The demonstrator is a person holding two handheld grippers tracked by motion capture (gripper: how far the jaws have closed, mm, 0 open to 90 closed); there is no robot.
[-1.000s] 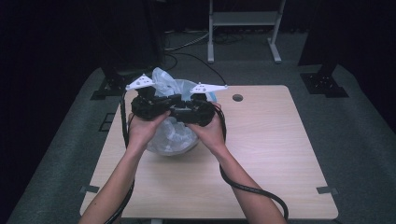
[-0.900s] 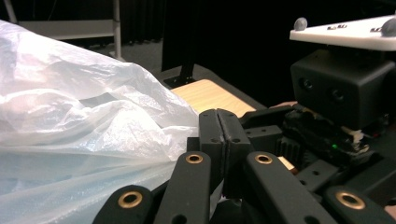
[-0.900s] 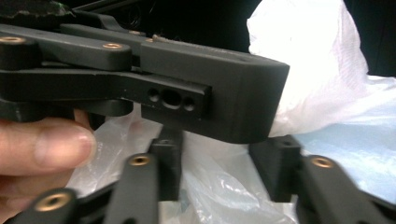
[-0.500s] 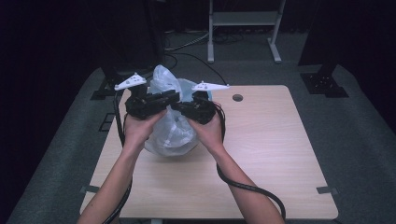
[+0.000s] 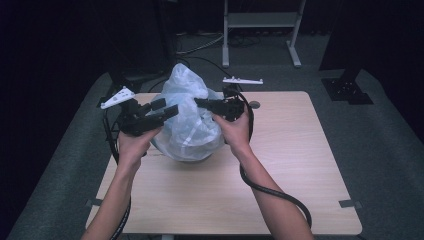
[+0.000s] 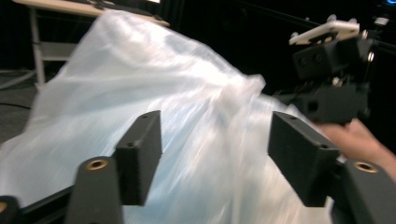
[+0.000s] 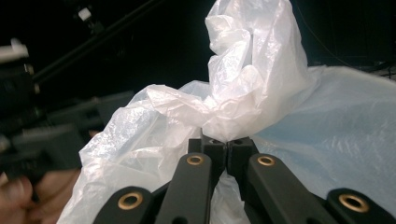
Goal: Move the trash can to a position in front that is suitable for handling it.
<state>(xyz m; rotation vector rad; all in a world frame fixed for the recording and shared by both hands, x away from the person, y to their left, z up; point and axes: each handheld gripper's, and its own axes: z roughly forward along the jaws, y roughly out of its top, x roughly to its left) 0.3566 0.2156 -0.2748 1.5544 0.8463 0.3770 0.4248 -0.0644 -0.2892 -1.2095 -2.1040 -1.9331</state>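
A crumpled, translucent white plastic bag sits puffed up at the table's far left. The right gripper pinches a fold of it; the left gripper, jaws just opening, stands beside it, gripping nothing.

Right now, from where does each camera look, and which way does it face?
High view: above the person's side, facing forward and down on the light wooden table; both forearms show.
Left gripper view: on the left tongs, open, facing the translucent white plastic bag.
Right gripper view: on the right tongs, shut on that bag.
All share the bag.
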